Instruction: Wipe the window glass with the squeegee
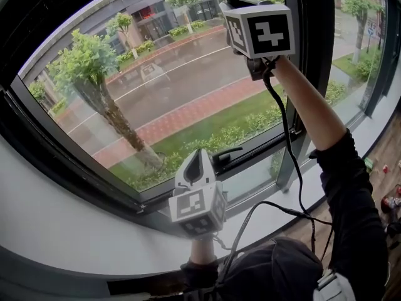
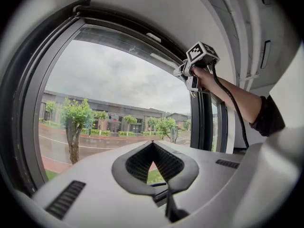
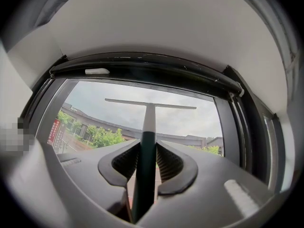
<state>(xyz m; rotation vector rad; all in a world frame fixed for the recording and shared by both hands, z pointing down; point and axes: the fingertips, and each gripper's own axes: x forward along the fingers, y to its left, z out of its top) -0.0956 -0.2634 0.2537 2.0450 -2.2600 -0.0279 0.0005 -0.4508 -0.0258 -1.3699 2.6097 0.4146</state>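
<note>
The squeegee has a dark green handle (image 3: 145,175) and a thin pale blade (image 3: 150,103). Its blade lies level against the top of the window glass (image 3: 118,113), just under the upper frame. My right gripper (image 3: 148,148) is shut on the handle. In the head view that gripper (image 1: 230,4) is raised high at the pane's upper right, and the squeegee runs out of the picture. My left gripper (image 1: 199,160) hangs low near the sill, pointing at the glass (image 1: 156,86). Its jaws (image 2: 153,145) are shut with nothing between them.
A dark window handle (image 1: 229,154) sticks out of the lower frame, just right of the left gripper. A black upright frame post (image 1: 311,49) bounds the pane on the right. The white sill (image 1: 69,224) curves below. The right gripper's cable (image 1: 285,137) hangs beside the raised arm.
</note>
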